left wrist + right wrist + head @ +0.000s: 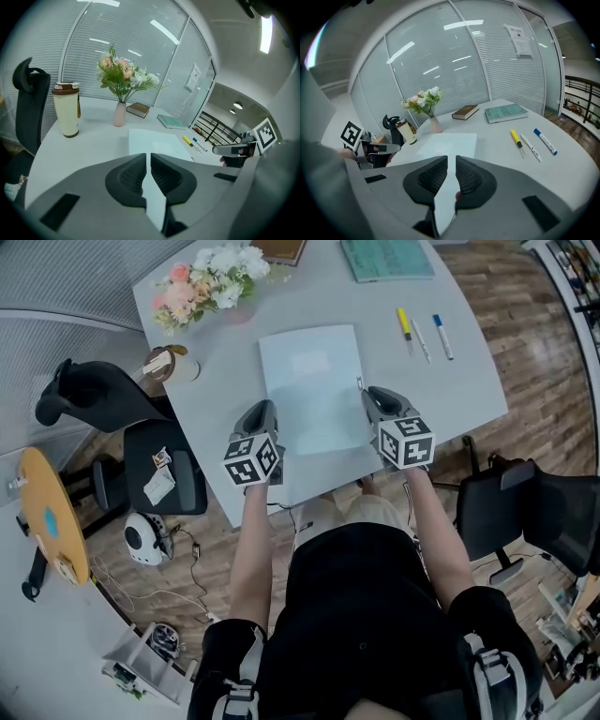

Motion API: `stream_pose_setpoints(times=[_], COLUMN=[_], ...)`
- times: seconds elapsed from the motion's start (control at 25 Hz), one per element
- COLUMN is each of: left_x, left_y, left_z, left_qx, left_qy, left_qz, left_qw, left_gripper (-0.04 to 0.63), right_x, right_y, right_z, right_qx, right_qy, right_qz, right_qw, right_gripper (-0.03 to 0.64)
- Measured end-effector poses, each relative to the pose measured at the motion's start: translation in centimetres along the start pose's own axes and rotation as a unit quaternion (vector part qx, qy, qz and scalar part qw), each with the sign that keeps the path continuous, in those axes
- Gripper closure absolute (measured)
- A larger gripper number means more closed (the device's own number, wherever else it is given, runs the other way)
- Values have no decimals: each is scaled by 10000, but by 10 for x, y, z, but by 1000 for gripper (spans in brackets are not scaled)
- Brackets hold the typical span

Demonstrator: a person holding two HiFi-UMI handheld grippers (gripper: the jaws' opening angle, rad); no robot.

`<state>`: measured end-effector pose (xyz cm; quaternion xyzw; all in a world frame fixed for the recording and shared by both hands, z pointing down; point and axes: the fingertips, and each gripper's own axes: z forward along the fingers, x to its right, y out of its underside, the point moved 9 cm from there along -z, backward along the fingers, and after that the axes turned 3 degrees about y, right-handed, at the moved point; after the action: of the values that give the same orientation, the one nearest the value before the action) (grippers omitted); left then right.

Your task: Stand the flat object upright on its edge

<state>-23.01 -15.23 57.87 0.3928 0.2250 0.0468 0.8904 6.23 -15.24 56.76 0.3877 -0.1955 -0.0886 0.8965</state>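
Note:
A thin pale-blue flat board (311, 390) lies flat on the grey table (469, 381), reaching toward its near edge. My left gripper (263, 412) rests at the board's lower left edge with its jaws together and nothing between them. In the left gripper view the board (157, 143) lies just ahead of that gripper (148, 161). My right gripper (374, 399) is at the board's right edge. In the right gripper view its jaws (451, 164) stand a little apart, only table and board (447, 143) showing through the gap.
At the back of the table stand a vase of flowers (211, 282), a cream tumbler (171, 364), a brown book (281, 249) and a teal book (386, 257). Three pens (422, 334) lie to the right. Office chairs stand left (141, 427) and right (525, 512).

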Motion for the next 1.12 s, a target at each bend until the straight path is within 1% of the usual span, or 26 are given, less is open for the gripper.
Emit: stream_pose_setpoints(times=[0.12,0.24,0.36,0.56,0.8,0.96,1.12], left_x=[-6,-10,-13,-19,-27,-34,-42], left_y=[5,7,10,12,17,19,18], left_z=[7,14,19,31,42,52,63], left_qx=[-85,-149,-231,-346,-487,-468,-455], left_qy=[-48,-31,10,59,70,74,199], left_qz=[72,51,32,38,-145,-399,-674], left_qw=[9999,9999,9997,9994,9987,9981,9965], left_gripper=[571,562,495,462,416,402,383], right_x=[5,8,9,15,24,28,31], right_y=[5,7,10,12,18,18,17], right_z=[8,15,21,35,44,54,67], right_qx=[-64,-104,-175,-249,-339,-374,-421], right_qy=[87,118,132,238,343,306,219], right_qz=[26,47,26,37,236,340,446], right_qw=[9999,9999,9998,9994,9986,9983,9979], right_gripper=[541,534,523,499,454,439,414])
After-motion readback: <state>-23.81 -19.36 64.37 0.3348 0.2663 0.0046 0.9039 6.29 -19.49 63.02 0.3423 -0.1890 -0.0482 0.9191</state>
